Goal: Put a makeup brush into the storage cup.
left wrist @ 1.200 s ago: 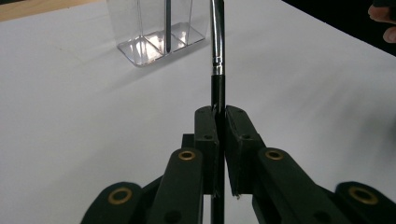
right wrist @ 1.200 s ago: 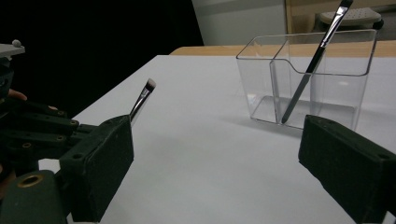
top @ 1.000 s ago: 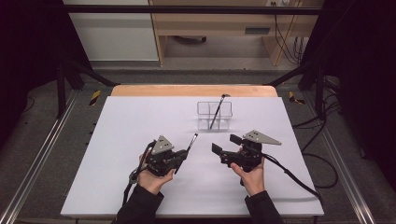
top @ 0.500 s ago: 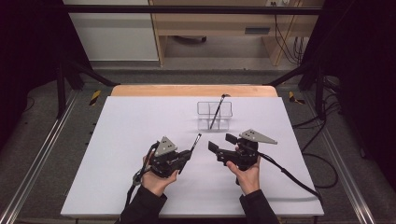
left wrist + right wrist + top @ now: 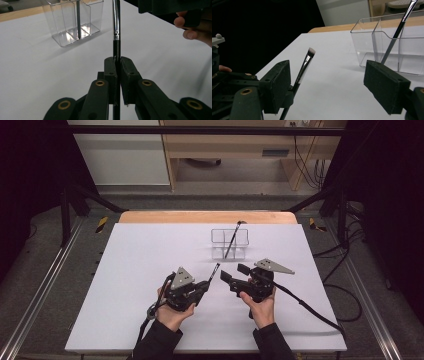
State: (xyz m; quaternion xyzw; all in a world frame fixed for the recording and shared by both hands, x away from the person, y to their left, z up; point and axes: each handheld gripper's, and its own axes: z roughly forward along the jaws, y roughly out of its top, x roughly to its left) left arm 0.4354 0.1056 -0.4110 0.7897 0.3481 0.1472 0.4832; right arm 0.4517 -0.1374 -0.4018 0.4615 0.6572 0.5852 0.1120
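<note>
Left gripper has its fingers clamped on the makeup brush handle, bristles poking out past them; right gripper fingers hang wide open beside it.

Brush in organizer, table rear.

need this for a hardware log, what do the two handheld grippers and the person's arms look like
Both the left gripper and the right gripper are matte black with a grey triangular top plate, brass-coloured pivot rivets, blocky padded fingers and a trailing black cable. The person wears dark long sleeves.
</note>
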